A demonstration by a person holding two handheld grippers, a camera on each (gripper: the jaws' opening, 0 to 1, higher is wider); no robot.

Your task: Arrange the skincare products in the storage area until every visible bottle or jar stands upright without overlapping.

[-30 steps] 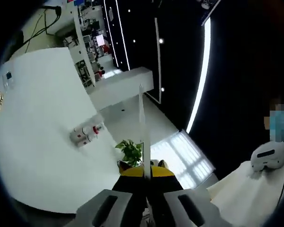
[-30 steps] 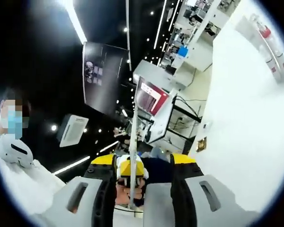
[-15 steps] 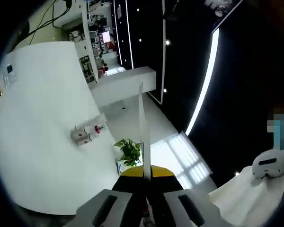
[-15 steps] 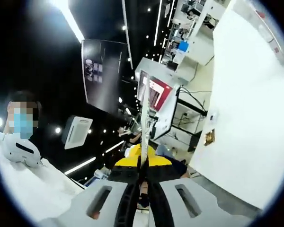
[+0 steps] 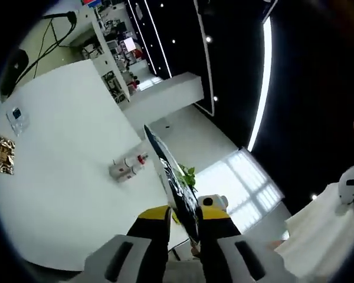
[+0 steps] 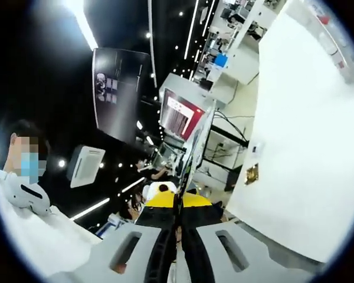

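**A:** What do the grippers hold?

**B:** Both point up at a white wall and dark ceiling. The left gripper [image 5: 183,227] has its jaws slightly apart around a thin dark-printed card [image 5: 172,184]. The right gripper [image 6: 177,215] has its jaws pressed together on a thin sheet's edge [image 6: 199,141].

**A:** And the skincare products?

**B:** None are visible, nor any table. The arranging seems not yet begun. Next, both grippers likely need lowering toward the storage area to find the bottles.
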